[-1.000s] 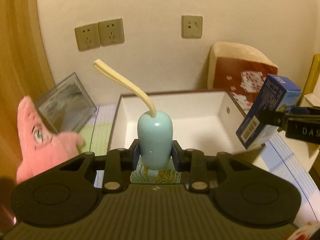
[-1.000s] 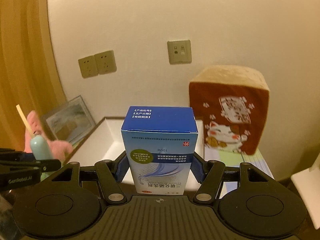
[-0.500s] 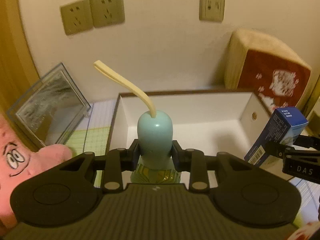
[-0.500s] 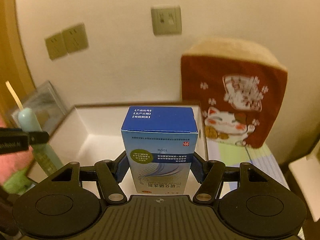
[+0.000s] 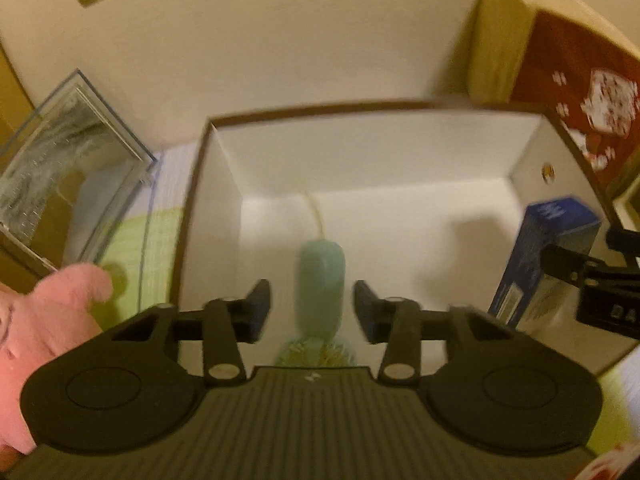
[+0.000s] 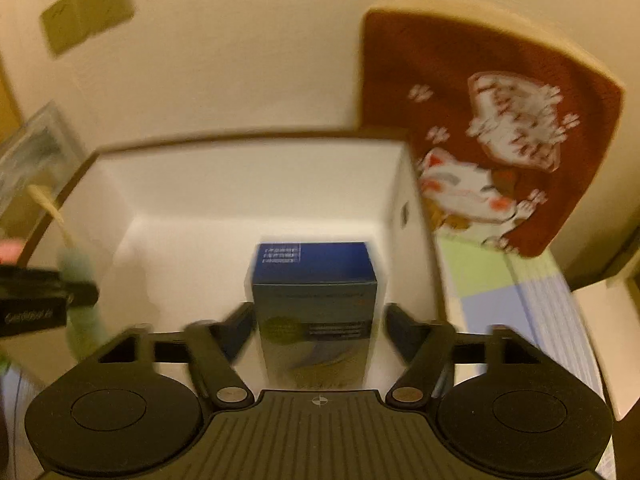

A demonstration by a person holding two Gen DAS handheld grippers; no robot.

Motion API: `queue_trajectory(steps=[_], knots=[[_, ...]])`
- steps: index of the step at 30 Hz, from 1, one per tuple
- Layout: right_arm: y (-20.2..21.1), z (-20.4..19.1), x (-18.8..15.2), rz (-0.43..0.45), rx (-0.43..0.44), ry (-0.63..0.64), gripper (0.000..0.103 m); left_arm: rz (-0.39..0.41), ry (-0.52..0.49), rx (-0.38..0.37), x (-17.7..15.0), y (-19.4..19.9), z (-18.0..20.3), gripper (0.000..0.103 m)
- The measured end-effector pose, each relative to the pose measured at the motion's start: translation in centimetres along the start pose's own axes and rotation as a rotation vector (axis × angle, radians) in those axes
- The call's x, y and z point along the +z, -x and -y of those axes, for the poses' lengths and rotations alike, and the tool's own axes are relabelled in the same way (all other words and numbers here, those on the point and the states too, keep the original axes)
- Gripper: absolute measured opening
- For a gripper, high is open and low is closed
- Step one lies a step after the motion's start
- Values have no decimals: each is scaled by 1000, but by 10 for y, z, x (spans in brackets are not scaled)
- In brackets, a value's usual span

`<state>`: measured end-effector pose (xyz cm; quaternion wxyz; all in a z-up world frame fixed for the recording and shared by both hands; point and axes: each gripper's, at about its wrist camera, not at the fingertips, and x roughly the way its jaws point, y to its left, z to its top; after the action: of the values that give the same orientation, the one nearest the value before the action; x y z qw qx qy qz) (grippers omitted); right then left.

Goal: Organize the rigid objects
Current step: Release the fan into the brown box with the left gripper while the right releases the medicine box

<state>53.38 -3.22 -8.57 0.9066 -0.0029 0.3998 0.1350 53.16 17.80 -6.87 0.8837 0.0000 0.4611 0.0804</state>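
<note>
A white open box (image 5: 400,152) with a brown rim lies below both grippers; it also shows in the right wrist view (image 6: 256,176). My left gripper (image 5: 311,308) is open, its jaws apart from the blurred teal bottle (image 5: 320,280) with a cream strap, which is inside the box. My right gripper (image 6: 318,328) is open, with gaps on both sides of the blue carton (image 6: 316,300), which stands in the box at its right side. The carton also shows in the left wrist view (image 5: 544,256).
A pink plush star (image 5: 44,344) lies left of the box. A clear acrylic frame (image 5: 68,168) leans on the wall at the left. A red and cream cat cushion (image 6: 492,136) stands right of the box. Wall sockets (image 6: 86,8) are above.
Both grippers tilted down over the box and opened. The teal bottle and the blue carton, held before, are now released inside the box.
</note>
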Motion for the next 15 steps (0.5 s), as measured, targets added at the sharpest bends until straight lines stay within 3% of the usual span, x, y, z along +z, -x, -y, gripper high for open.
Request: queue_trajectory(steps=[5,15], knots=[[13,8,5,23,46,2,90,46,32,-11,-2,15,-13,47],[36,18,-7,7,89,-16,90,60,39,-61,-18,43,-7,47]])
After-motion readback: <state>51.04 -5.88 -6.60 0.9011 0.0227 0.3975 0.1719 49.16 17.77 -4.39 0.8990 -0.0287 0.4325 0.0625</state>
